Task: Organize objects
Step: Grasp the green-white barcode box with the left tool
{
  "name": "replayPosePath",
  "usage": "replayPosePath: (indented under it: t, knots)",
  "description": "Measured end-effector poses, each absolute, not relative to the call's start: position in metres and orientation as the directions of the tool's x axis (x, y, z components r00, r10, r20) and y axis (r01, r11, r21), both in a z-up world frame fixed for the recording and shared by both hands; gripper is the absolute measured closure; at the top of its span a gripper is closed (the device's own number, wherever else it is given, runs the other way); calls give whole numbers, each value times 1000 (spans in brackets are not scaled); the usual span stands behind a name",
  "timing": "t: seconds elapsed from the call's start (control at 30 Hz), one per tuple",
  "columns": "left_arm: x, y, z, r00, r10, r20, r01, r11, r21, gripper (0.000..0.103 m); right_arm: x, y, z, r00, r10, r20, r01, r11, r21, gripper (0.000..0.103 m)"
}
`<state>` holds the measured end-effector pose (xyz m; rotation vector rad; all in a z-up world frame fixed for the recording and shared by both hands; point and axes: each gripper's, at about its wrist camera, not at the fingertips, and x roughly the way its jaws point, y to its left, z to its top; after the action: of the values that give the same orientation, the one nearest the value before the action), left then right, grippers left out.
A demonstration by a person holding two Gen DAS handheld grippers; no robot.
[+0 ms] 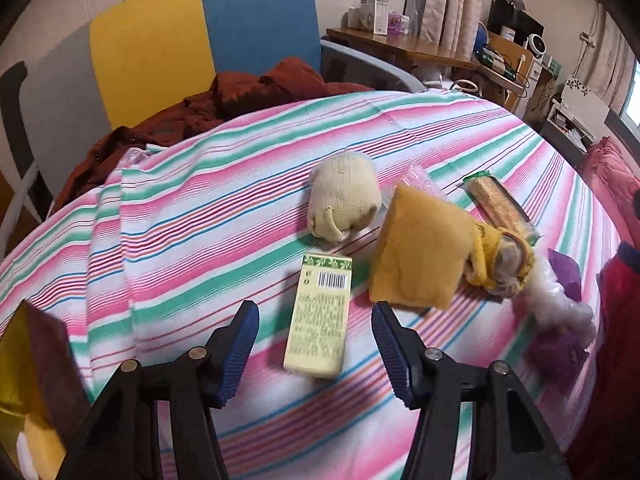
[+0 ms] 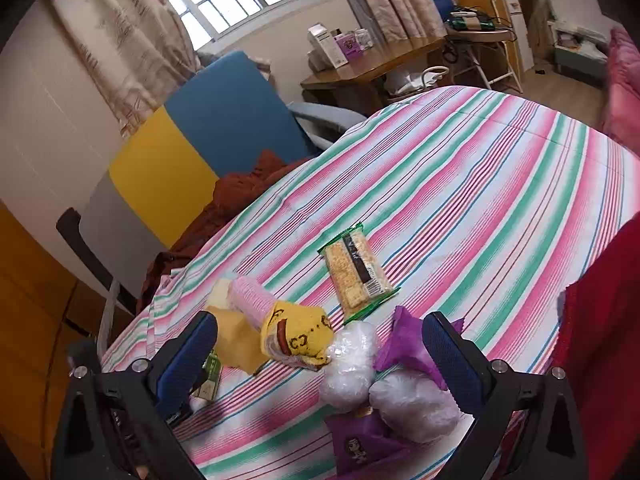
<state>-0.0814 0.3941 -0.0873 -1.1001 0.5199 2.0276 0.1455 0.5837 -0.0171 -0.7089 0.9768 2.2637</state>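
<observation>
Evidently the sorting is at its approach stage: both grippers hang above a striped bedsheet [image 1: 180, 208] strewn with small items, and neither has hold of anything.

From the left wrist view, the left gripper [image 1: 315, 344] stands with its jaws wide apart, and a pale green carton with a barcode [image 1: 320, 316] lies flat on the sheet between the blue pads [image 1: 236, 354], near the camera. Just beyond it to the right leans a mustard-yellow pouch [image 1: 420, 252], and farther off sits a rolled cream sock [image 1: 346, 198]. A wrapped cracker bar [image 1: 500, 204] lies at the far right.

From the right wrist view, the right gripper [image 2: 320, 354] is likewise spread wide and empty. Between its fingers lie a yellow printed sock bundle [image 2: 298, 334], two clear plastic-wrapped lumps [image 2: 352, 356] and purple sachets [image 2: 408, 344], crowded together and touching.

My reading is that the carton is the left gripper's likely pick. The next move would call for lowering until the pads flank its long sides, then closing squarely, taking care not to nudge the pouch alongside. Where the items belong cannot be told.
</observation>
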Motion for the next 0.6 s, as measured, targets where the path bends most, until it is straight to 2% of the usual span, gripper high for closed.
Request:
replayPosePath:
  t: [0.07,0.13,0.2,0.27,0.6]
  knots:
    - [-86,401,-93,-335,426,-841,-779,-627,-7,45,143,583,-18,-696,280,-661,-671,-580,461,0]
    - [-88,407,-99,-336,419,-844,-778,-628,-2,50,142,582,-19,-694,274,-665,-670,-584,458,0]
    - [-88,412,-103,-350,413,-840,-782,-623,19,65,140,582,-19,-691,272,-670,-671,-587,454,0]
    - [-91,413,-110,-339,392,-855,-770,-638,13,73,139,581,-20,-688,270,-673,-671,-589,449,0]
    - [-70,374,-112,-377,390,-840,-698,-716,-19,73,128,575,-18,-690,238,-684,-643,-637,426,0]
